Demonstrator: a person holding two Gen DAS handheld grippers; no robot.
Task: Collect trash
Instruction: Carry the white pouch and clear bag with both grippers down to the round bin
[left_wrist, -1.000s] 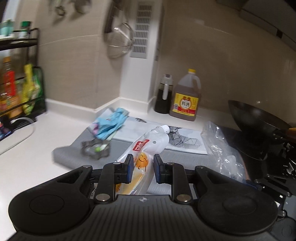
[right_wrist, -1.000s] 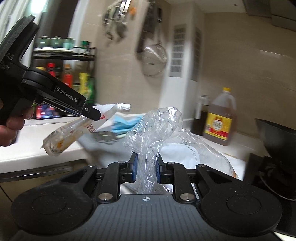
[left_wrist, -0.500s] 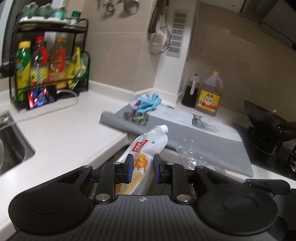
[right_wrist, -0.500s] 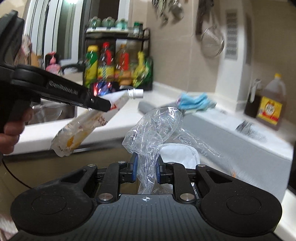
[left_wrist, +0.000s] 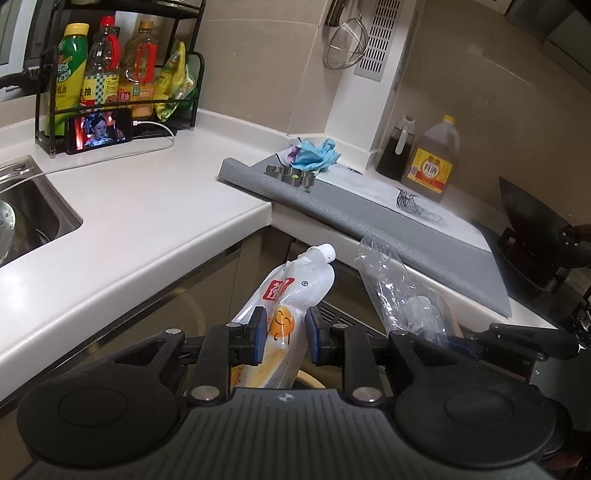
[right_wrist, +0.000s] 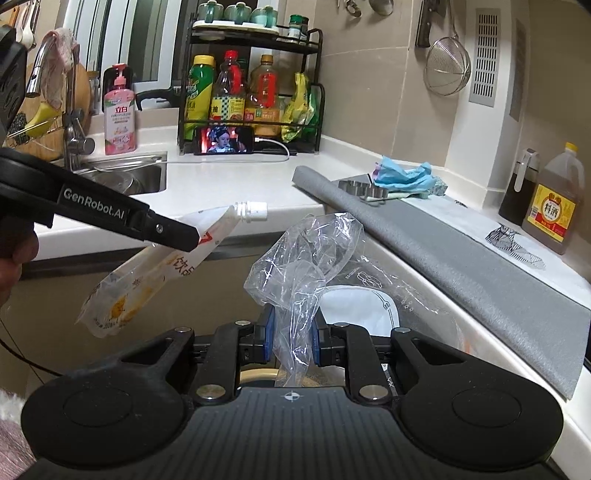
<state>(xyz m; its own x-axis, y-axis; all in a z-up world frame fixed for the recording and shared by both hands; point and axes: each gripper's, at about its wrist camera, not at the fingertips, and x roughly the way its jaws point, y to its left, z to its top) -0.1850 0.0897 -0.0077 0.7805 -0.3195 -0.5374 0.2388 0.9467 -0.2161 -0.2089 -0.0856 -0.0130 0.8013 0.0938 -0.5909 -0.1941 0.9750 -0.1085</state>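
Observation:
My left gripper (left_wrist: 283, 336) is shut on a white drink pouch (left_wrist: 291, 291) with a screw cap and an orange smiley print. It is held in the air in front of the counter corner. The pouch also shows in the right wrist view (right_wrist: 155, 269), clamped by the left gripper (right_wrist: 181, 236). My right gripper (right_wrist: 292, 338) is shut on a crumpled clear plastic bag (right_wrist: 303, 266), also in the air off the counter. That bag shows at the right of the left wrist view (left_wrist: 399, 291). A crumpled blue wrapper (left_wrist: 316, 157) and a metal cutter (left_wrist: 290, 175) lie on the grey mat (left_wrist: 388, 218).
A white L-shaped counter (left_wrist: 147, 206) has a sink (left_wrist: 22, 221) at the left and a bottle rack (right_wrist: 255, 88) with a lit phone (right_wrist: 225, 140). An oil jug (left_wrist: 430, 162) and a dark bottle (left_wrist: 399, 151) stand at the back. A black wok (left_wrist: 535, 225) sits at right.
Both grippers have pulled back from the mat and off the counter edge, carrying the pouch and the plastic bag. The view has swung left, showing the sink and rack.

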